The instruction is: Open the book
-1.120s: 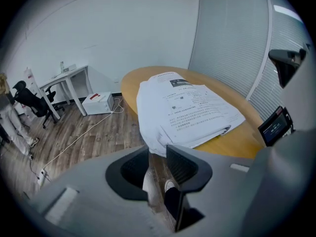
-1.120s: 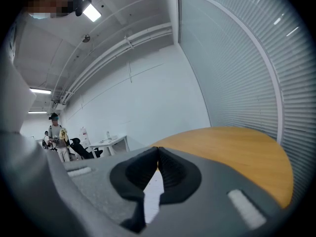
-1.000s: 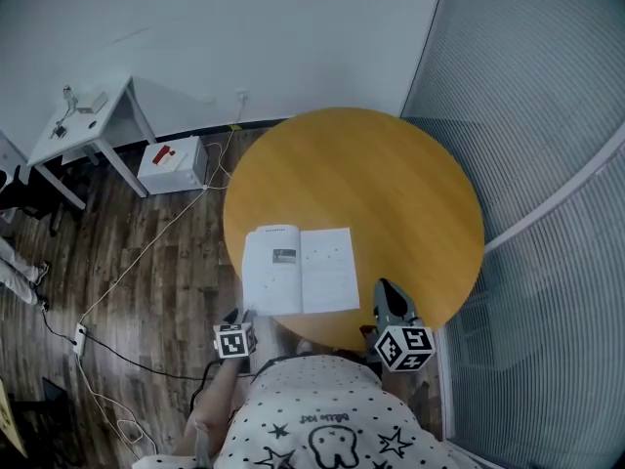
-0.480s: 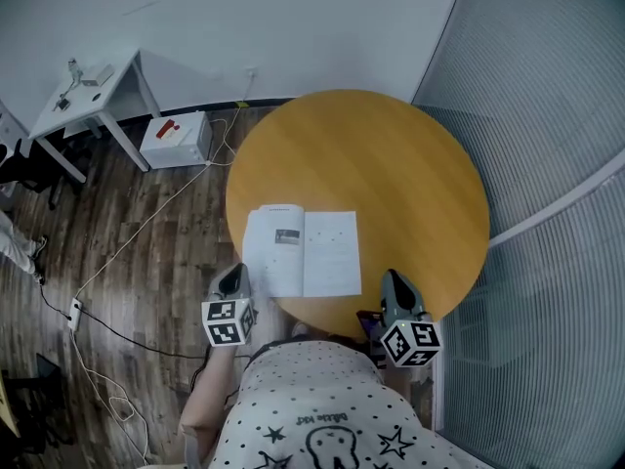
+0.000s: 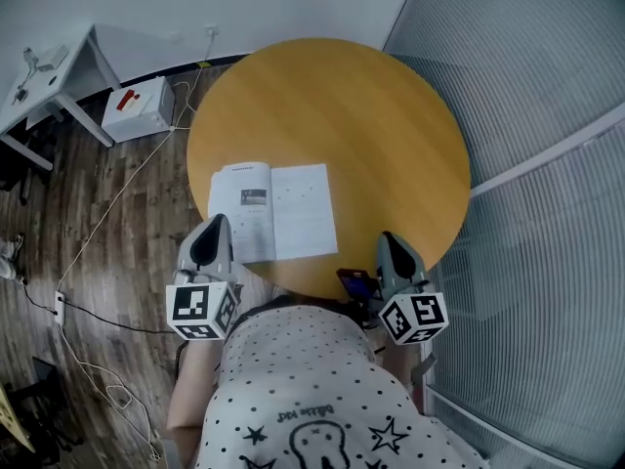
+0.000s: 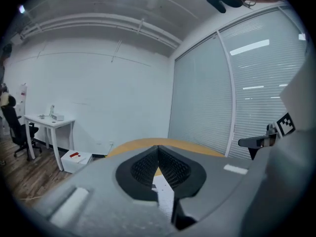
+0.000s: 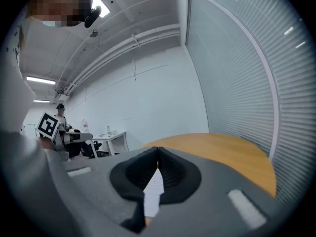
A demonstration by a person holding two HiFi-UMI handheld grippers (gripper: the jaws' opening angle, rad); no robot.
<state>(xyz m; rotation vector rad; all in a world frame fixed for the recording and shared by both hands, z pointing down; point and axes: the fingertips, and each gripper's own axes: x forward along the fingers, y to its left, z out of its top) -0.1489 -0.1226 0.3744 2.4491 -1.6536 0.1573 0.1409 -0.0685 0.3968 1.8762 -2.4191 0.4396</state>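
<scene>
The book [image 5: 271, 213] lies open and flat on the round wooden table [image 5: 371, 115], near its front edge, with white pages up. My left gripper [image 5: 213, 233] hovers at the book's near left corner, shut and empty. My right gripper [image 5: 388, 240] is at the table's front right edge, right of the book, also shut with nothing in it. In the left gripper view the jaws [image 6: 158, 148] meet, and a strip of the book [image 6: 165, 191] shows under them. The right gripper view shows its closed jaws [image 7: 158, 151] over the book [image 7: 154, 186] and the table [image 7: 227, 149].
A white desk [image 5: 49, 71] and a white box [image 5: 137, 107] stand on the wooden floor at the left, with cables [image 5: 117, 203] trailing across it. A glass wall with blinds [image 5: 527, 115] curves along the right. A small dark device [image 5: 356, 283] sits by my right gripper.
My left gripper has risen from below the table's edge to beside the book's near left corner. The right gripper has shifted only slightly.
</scene>
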